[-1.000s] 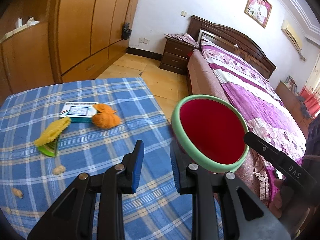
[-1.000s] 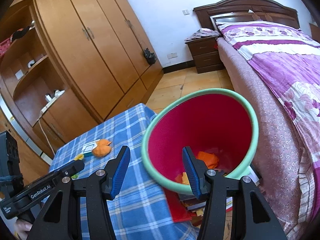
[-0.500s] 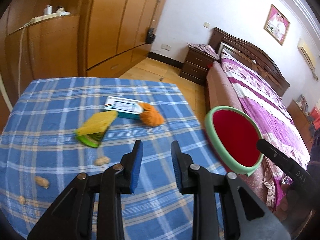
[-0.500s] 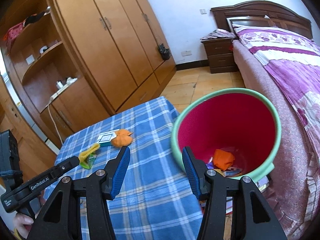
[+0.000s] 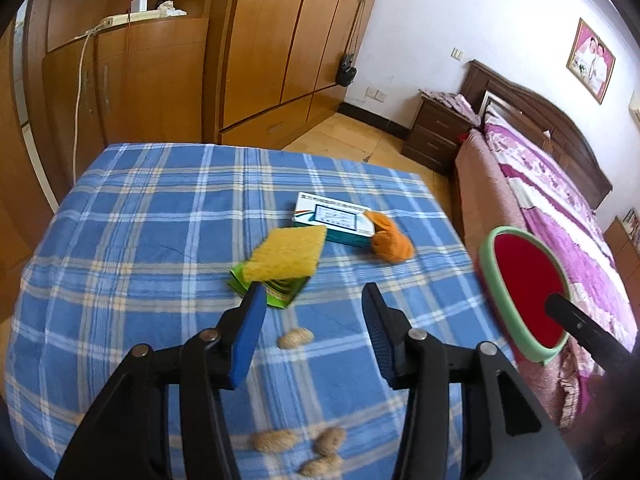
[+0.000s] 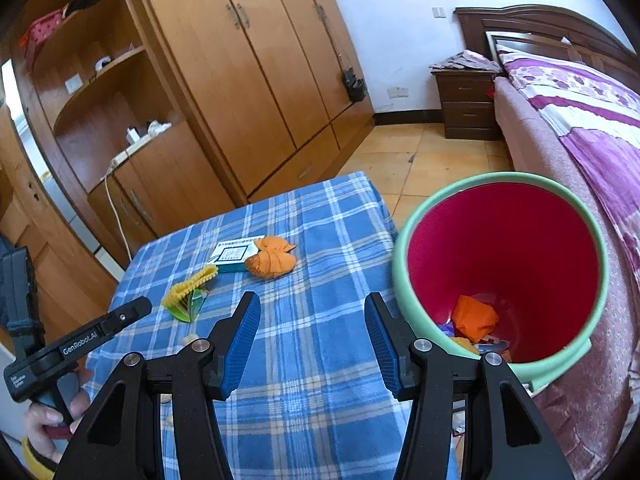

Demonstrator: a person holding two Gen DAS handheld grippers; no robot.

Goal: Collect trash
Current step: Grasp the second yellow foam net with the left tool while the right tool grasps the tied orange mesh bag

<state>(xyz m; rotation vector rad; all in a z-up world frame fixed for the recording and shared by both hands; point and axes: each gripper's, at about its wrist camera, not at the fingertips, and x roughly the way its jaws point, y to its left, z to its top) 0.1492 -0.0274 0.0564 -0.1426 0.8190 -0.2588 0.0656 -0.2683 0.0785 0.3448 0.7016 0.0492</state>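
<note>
My left gripper (image 5: 312, 312) is open and empty above the blue checked table (image 5: 140, 220). Between and below its fingers lies a peanut (image 5: 295, 337); several more peanuts (image 5: 296, 440) lie nearer. Just ahead are a yellow sponge (image 5: 286, 258) on a green wrapper (image 5: 280, 294), a white-teal box (image 5: 334, 220) and an orange peel (image 5: 390, 238). My right gripper (image 6: 312, 320) is open and empty over the table, left of the red bin with green rim (image 6: 500, 256), which holds orange trash (image 6: 476, 316). The sponge (image 6: 188, 286), box (image 6: 234, 254) and peel (image 6: 272, 260) show there too.
A wooden wardrobe (image 5: 260, 40) stands behind the table. A bed with purple cover (image 5: 560, 208) and a nightstand (image 5: 436, 132) are at the right. The bin (image 5: 520, 292) sits between table and bed.
My left gripper has swung left from the bin to over the table trash and has opened wider. The right view has pulled back, so the bin sits further right.
</note>
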